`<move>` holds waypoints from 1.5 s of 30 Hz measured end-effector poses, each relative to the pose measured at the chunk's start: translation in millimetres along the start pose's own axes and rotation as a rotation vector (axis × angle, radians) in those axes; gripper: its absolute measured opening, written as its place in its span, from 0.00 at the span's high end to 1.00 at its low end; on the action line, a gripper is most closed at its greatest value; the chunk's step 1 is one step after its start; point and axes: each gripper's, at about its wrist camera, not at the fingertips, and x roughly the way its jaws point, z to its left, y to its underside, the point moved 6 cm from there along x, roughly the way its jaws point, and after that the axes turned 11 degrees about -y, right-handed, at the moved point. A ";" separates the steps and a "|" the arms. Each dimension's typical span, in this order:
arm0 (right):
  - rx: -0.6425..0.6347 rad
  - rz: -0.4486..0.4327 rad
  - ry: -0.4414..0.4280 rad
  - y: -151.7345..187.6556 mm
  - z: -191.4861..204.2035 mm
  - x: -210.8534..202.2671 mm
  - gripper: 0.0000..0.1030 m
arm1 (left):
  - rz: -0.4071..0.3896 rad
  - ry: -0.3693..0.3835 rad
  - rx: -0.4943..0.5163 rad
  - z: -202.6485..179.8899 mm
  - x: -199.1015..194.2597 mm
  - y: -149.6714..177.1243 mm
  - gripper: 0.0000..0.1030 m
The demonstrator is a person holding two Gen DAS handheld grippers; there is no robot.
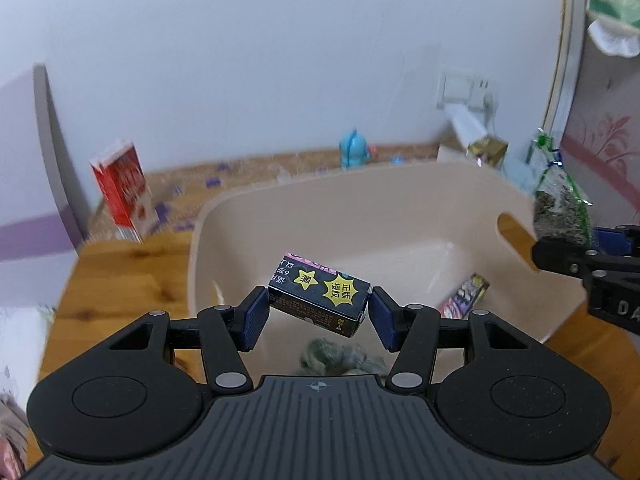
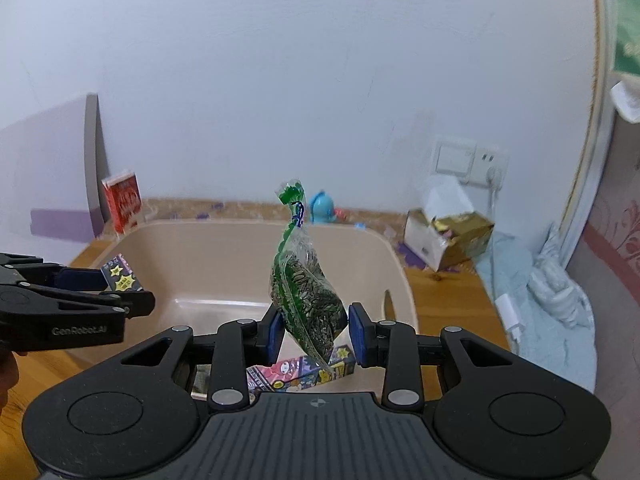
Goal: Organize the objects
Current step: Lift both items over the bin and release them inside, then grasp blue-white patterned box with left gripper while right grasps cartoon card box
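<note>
My left gripper (image 1: 318,316) is shut on a small black box with yellow star stickers (image 1: 320,296) and holds it above the beige plastic bin (image 1: 360,200). The same box shows in the right wrist view (image 2: 120,276). My right gripper (image 2: 314,330) is shut on a clear bag of sunflower seeds with green trim (image 2: 306,292), held upright over the bin (image 2: 200,248). That bag shows at the right of the left wrist view (image 1: 560,208). Inside the bin lie a colourful pink box (image 2: 304,372) and a grey-green bundle (image 1: 340,358).
The bin sits on a wooden table (image 1: 120,280). Behind it stand a red carton (image 1: 122,192), a blue toy figure (image 1: 354,148) and an open gold-and-white box (image 2: 448,236). A light blue cloth (image 2: 540,292) lies at the right. A wall socket (image 2: 468,160) is behind.
</note>
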 end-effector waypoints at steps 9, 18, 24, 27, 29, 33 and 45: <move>-0.007 0.094 -0.001 16.3 -5.1 36.9 0.53 | 0.051 -0.042 0.066 -16.4 21.1 9.0 0.40; -0.049 0.005 0.017 6.7 2.3 -9.5 0.22 | -0.024 -0.077 0.015 -11.1 -25.9 5.6 0.16; -0.037 -0.020 0.023 20.3 -0.9 -40.4 0.10 | -0.028 -0.077 -0.058 -2.6 -62.8 21.7 0.15; -0.049 -0.010 0.029 34.2 -1.5 -53.3 0.05 | -0.032 -0.093 -0.071 -0.7 -78.0 34.7 0.15; -0.054 -0.006 0.037 43.8 -2.8 -61.5 0.03 | -0.047 -0.110 -0.080 -1.5 -88.3 44.8 0.14; -0.042 0.018 0.046 66.0 -8.6 -72.0 0.00 | -0.038 -0.084 -0.091 -10.9 -98.9 64.5 0.14; 0.025 0.175 0.019 144.0 -26.1 -59.5 0.00 | 0.021 -0.012 -0.077 -59.1 -77.8 121.7 0.14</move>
